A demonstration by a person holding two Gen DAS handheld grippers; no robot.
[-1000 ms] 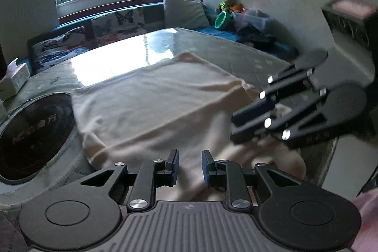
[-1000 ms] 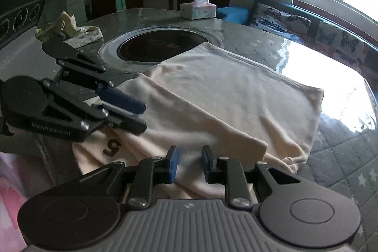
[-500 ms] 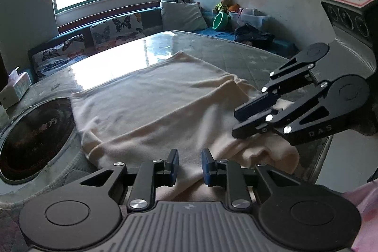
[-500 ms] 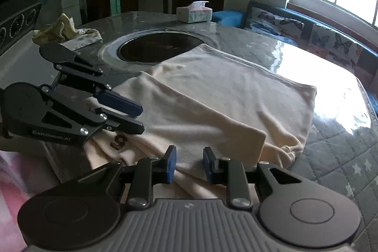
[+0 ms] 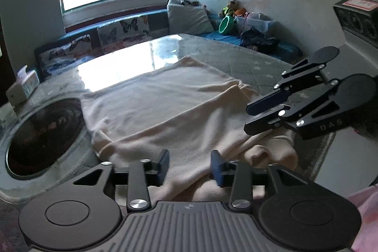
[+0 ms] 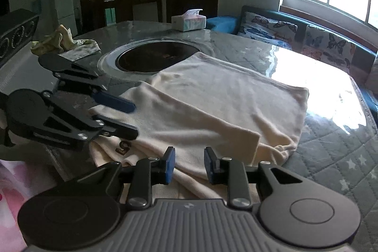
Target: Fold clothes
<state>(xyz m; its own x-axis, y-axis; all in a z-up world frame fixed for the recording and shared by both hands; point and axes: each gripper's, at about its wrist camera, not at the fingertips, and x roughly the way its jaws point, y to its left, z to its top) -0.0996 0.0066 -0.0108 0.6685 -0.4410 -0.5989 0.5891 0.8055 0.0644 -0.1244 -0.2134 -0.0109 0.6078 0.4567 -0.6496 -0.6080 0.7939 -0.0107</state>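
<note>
A cream garment [image 5: 165, 105] lies folded on the quilted table [image 5: 259, 63], its near edge bunched at the table's front. A dark printed mark [image 6: 122, 147] shows on that edge in the right wrist view. My left gripper [image 5: 190, 162] hovers over the near edge with its jaws opening; cloth lies between and under the pads, which do not press it. My right gripper [image 6: 187, 163] does the same further right on the garment [image 6: 212, 100], jaws opening with a narrower gap. Each gripper shows in the other's view: the right gripper [image 5: 247, 119] and the left gripper [image 6: 134, 121].
A round dark hob [image 6: 156, 58] is set into the table beyond the garment. A tissue box [image 6: 189, 21] and a crumpled yellow-green cloth [image 6: 59, 41] sit at the far side. A bench with butterfly cushions [image 5: 122, 30] runs under the window. Pink fabric [image 5: 366, 216] is at the near edge.
Both grippers' jaws have spread wider, the left one much more. The garment's near edge now lies loose between the pads. Neither gripper has shifted much.
</note>
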